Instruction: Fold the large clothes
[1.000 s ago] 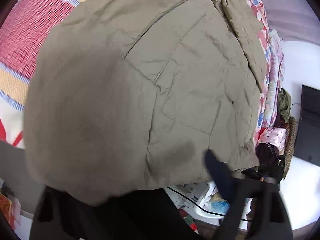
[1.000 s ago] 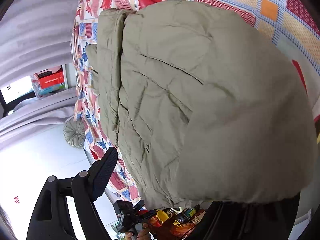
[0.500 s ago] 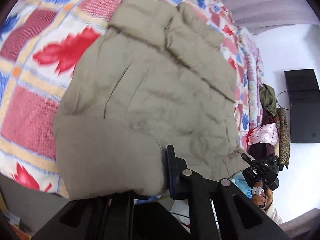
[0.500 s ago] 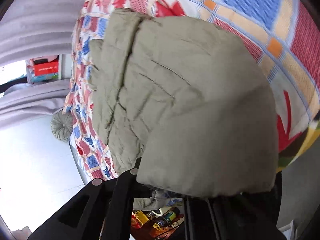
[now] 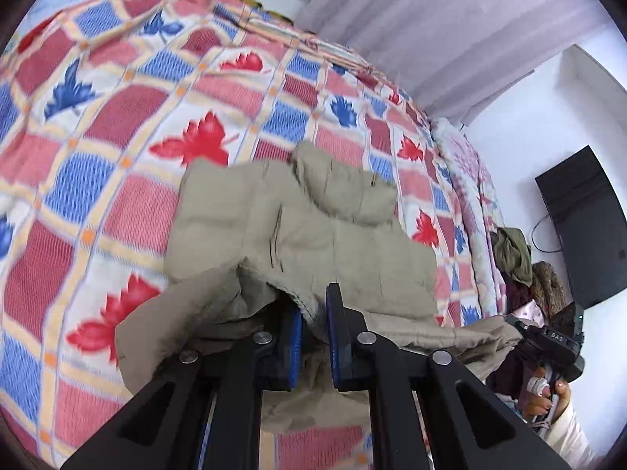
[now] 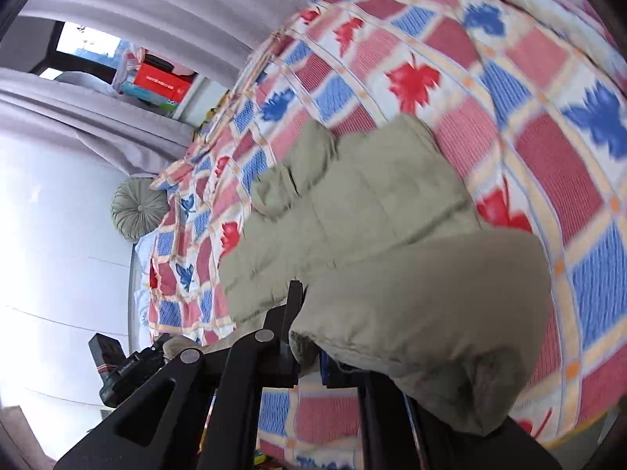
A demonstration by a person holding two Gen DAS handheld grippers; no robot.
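A bedspread checked in red and blue maple leaves fills the left wrist view, where the left gripper clamps the hem of a khaki quilted padded jacket lying on it; lettering on a black device at right is unreadable. In the right wrist view, the right gripper pinches the jacket's near edge; a red box on the sill bears illegible print.

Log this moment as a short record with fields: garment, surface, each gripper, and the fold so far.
garment: khaki quilted jacket, puffy
surface: bed with a maple-leaf checked blanket
left gripper: shut on the jacket's near hem
right gripper: shut on the jacket's near edge, one finger hidden by fabric
fold so far: near end held up off the blanket, far end lying on it
background: round cushion, dark screen on the wall
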